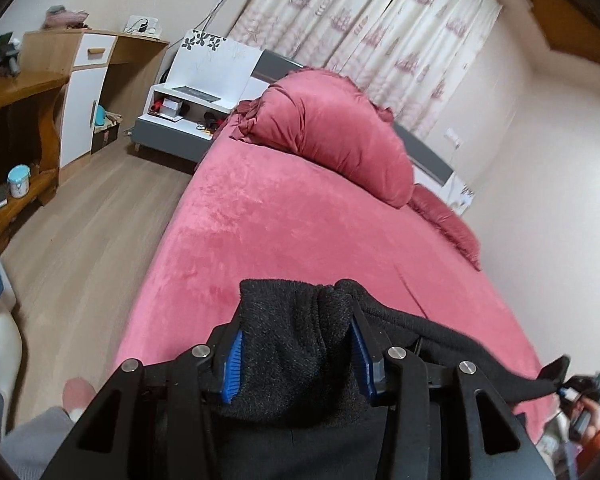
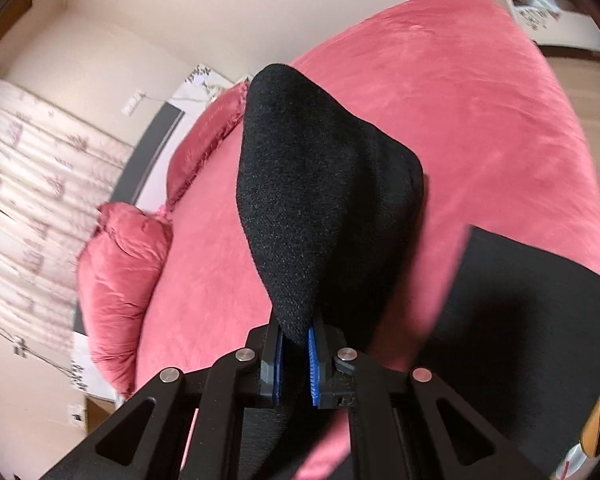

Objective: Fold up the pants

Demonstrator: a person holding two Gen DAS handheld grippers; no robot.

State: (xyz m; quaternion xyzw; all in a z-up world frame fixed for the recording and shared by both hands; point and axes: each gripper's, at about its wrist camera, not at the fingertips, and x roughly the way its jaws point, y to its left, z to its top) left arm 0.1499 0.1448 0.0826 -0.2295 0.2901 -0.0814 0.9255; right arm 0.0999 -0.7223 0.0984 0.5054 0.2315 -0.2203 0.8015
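We are partway through lifting a pair of black pants off a bed covered in a pink velvet bedspread, with 2 hand-held grippers, each gripping a different part of the garment.

The left gripper is clenched on a thick bunch of the dark knit fabric, which fills the gap between its blue pads and rises above them. From there the cloth runs off to the right, low over the bedspread, to a small pinched corner held by the right gripper at the picture's edge.

In the right wrist view, the right gripper is clamped almost fully together on a thin edge of the pants, and a pointed flap of fabric stands up above its fingers. A flat black stretch of cloth hangs to the right of it, above the bedspread.

A heap of pink pillows lies at the head of the bed, well apart from the pants, in front of patterned curtains.

We judge this to be the carrying or spreading step, before any fold is made. The next move likely calls for both hands to keep their grip, draw the fabric taut between them and lay it flat on the open bedspread.
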